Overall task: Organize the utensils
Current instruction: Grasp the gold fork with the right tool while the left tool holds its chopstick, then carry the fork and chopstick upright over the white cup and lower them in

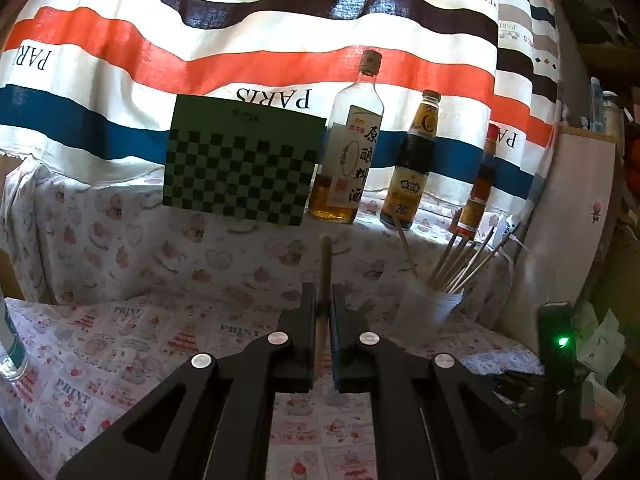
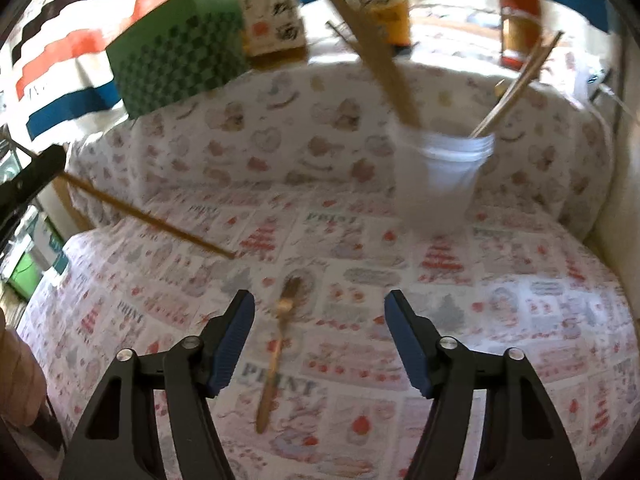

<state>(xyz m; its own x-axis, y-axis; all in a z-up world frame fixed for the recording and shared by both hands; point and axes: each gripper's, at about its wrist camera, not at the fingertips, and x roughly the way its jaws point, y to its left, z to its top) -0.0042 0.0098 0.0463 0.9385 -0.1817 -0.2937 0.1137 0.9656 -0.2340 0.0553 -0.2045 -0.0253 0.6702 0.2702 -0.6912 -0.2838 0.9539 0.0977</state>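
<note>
Left gripper: clenched on a wooden chopstick, which I hold clear of the tablecloth.
Chopstick axis: runs along the fingers, tip pointing ahead toward the bottles; seen from the right wrist it slants down to the right.
Right gripper: released, jaws wide, nothing between the pads.
Gold fork: flat on the tablecloth below my right jaws, tines away from me, handle toward me.
Plastic cup: upright beyond the fork, chopsticks leaning inside.
Risk, fork: lies nearer my left finger, so closing off-centre could skid it.
Risk, cup: light; a nudge from my chopstick could tip it.
</note>
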